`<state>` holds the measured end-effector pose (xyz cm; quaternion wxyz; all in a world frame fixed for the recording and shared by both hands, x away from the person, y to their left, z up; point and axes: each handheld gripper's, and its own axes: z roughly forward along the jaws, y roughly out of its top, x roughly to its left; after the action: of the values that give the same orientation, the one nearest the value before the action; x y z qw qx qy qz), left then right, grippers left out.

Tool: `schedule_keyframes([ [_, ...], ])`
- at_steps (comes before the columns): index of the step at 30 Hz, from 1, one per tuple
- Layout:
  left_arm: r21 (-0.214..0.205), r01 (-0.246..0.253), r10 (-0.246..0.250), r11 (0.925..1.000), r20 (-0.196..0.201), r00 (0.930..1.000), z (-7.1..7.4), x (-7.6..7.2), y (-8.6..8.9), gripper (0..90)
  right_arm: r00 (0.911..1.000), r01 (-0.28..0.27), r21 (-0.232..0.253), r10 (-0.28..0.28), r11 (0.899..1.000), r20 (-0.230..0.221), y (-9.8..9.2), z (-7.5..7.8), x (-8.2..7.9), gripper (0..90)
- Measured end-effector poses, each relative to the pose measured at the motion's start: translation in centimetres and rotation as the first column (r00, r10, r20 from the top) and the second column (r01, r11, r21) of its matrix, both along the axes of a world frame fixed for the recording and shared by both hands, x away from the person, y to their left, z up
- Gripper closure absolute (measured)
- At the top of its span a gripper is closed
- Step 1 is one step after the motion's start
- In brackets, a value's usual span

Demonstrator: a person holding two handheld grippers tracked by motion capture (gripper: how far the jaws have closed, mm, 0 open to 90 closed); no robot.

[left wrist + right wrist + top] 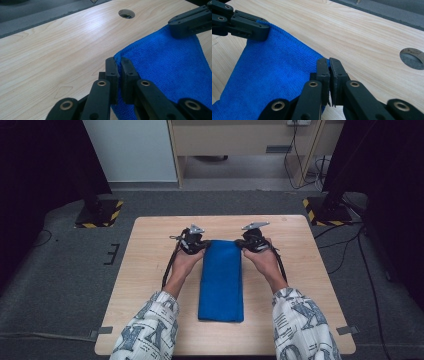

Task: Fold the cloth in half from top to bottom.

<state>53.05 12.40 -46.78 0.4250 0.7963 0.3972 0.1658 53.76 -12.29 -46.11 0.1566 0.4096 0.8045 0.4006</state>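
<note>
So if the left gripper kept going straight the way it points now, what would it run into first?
Probably the right gripper. The left gripper, shut on the blue towel's far corner, points across the towel's far edge at the opposite corner, where the other clamps; depth is hard to judge.

Both forearms, in patterned sleeves, enter from the near edge and reach toward the far side. Left tool [196, 241] and right tool [250, 241] face each other, level, well apart. Each tool's jaws are clamped together, nearly touching.
</note>
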Motion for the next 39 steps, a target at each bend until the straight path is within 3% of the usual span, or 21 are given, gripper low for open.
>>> schedule_keyframes([
  [39, -0.006, 0.007, -0.006, 1.0000, 0.052, 0.9986, 2.9, 0.7, 0.0, 86.5, 0.9987, 0.015, 0.028, -0.017, 0.999, 0.048, -0.3, 3.0, 0.9, 87.7],
])
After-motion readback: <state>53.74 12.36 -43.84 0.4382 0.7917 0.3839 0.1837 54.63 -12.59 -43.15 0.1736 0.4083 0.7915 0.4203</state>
